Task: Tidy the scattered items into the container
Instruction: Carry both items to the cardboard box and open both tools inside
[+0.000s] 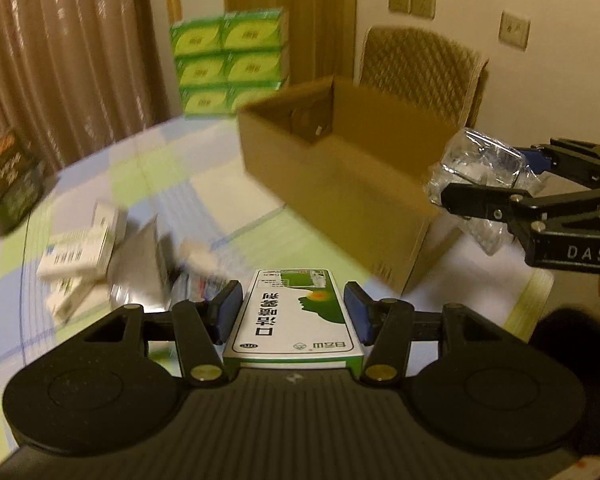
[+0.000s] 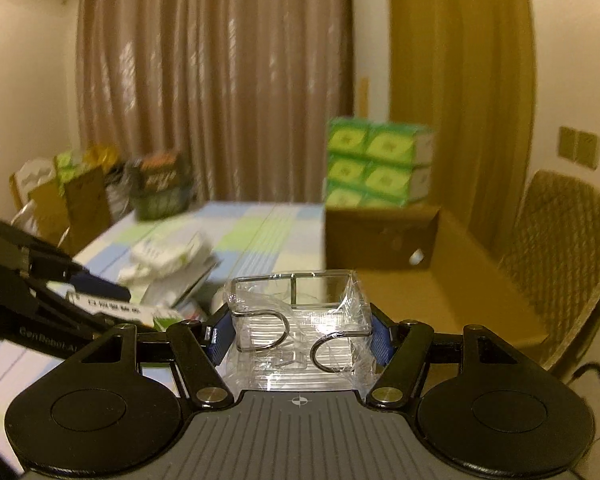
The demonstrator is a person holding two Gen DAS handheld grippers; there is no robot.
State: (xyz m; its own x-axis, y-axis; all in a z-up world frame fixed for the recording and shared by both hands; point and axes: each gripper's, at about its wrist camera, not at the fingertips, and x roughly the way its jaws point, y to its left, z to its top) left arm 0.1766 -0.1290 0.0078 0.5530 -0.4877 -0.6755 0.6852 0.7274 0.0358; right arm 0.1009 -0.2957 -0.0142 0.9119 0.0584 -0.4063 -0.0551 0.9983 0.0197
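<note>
Loose packets (image 1: 80, 256) lie heaped on the checked tablecloth (image 1: 148, 168) at left. Left gripper (image 1: 292, 312) clamps a green-and-white medicine box (image 1: 296, 320), cardboard box (image 1: 340, 168) just ahead. Right gripper (image 2: 300, 334) pinches a clear plastic package (image 2: 300, 320) beside the carton's open top.

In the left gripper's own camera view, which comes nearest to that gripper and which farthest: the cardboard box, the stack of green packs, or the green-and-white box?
1. Green-and-white box: held between the left gripper fingers.
2. Cardboard box: on the table ahead, slightly right.
3. Stack of green packs: behind the table's far edge, farthest away.
</note>
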